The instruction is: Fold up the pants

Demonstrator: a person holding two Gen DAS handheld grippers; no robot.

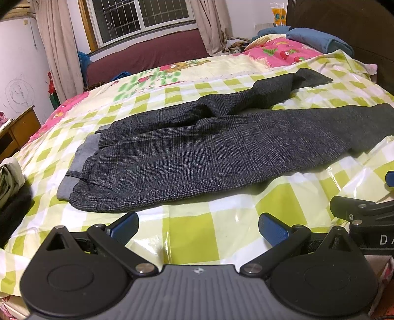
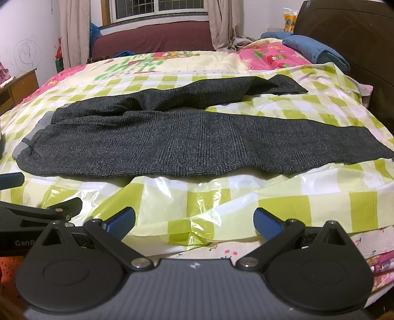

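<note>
left wrist view: low at the near edge of the bed (image 1: 221, 236), facing across toward the barred window (image 1: 138, 17) | right wrist view: beside it, equally low, same heading | shared: dark grey checked woven pants (image 1: 197, 157) spread on green-checked plastic sheet (image 2: 320, 201)

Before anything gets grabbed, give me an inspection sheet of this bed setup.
Surface: bed under a green-checked plastic sheet, wrinkled at the near edge.
Job's things: dark grey pants spread flat, waistband to the left, legs apart to the right.
Clutter: blue folded blanket near the headboard; folded clothes at the left edge.
Grippers: left claw open, empty; right claw open, empty; both short of the pants.
Cables: nothing seen.
Surroundings: curtained window, maroon sofa, wooden desk.
</note>
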